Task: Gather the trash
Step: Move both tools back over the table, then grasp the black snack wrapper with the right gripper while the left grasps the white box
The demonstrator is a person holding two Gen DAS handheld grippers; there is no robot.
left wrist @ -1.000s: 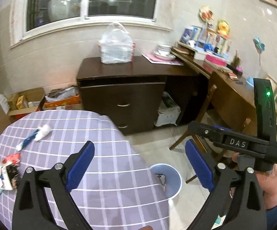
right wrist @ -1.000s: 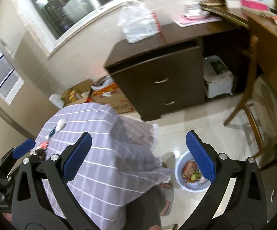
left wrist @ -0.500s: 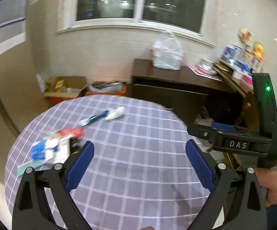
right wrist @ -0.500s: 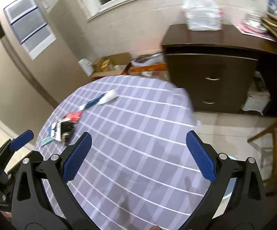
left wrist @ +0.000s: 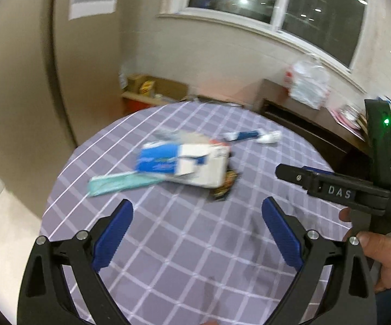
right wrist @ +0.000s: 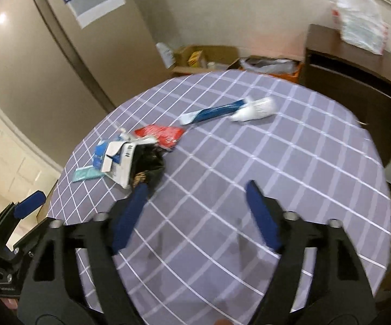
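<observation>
I am holding both tools over the near part of the round worktop [right wrist: 276, 162], empty and with their jaws standing wide apart: the left tool [left wrist: 196, 226] and the right tool [right wrist: 196, 208] are each gripping nothing.

The trash is lying in a loose heap toward the left edge of the worktop. I am looking at a blue-and-white carton [left wrist: 184, 163], flattened and torn, resting on a pale green wrapper [left wrist: 119, 184], with a dark crumpled snack bag [right wrist: 149, 168] tucked against its near end and a red packet [right wrist: 163, 134] touching its far side. Farther in, toward the far edge, a blue-and-white tube [right wrist: 217, 112] is lying beside a white crumpled tissue [right wrist: 255, 108].

I am judging all of it as light and limp. The carton looks stiffest, so I would be pinching it across a raised edge. The foil bag and wrappers would likely be slipping and crushing, so I would be taking a bunched fold. The flat green wrapper looks hardest to lift.
</observation>
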